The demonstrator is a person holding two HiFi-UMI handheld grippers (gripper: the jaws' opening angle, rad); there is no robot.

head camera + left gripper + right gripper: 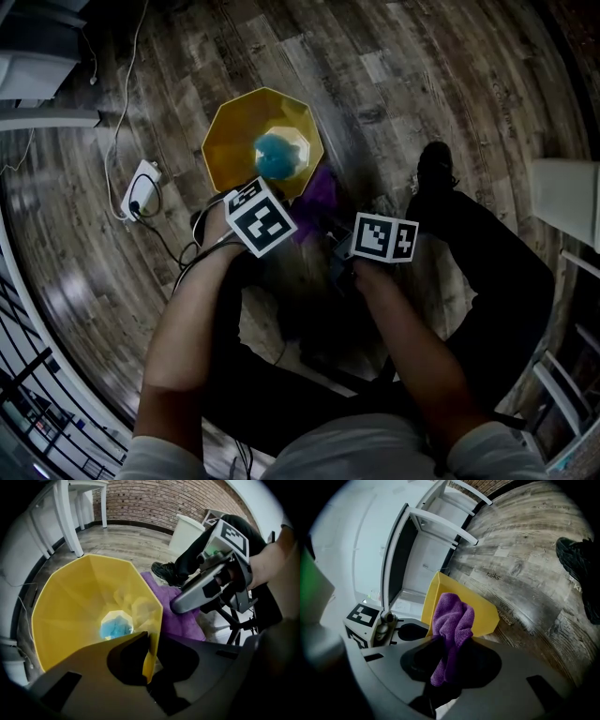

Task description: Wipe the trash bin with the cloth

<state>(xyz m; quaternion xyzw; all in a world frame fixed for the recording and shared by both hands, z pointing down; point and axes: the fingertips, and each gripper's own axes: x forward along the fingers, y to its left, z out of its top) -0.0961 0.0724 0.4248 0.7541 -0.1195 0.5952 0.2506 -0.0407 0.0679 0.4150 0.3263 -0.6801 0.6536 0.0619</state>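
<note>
Your left tongs pinch the near wall of the yellow trash bin, one jaw inside and one outside. Your right tongs are clamped on the purple cloth, which bunches beyond their tips, just beside the bin's outer wall.

Head view steeply downward; both gripper views close-up, yellow bin common to all three.

White short sleeves; dark trousers; black shoe; left gripper, right gripper grey-bodied; white cubes, black square markers.
</note>
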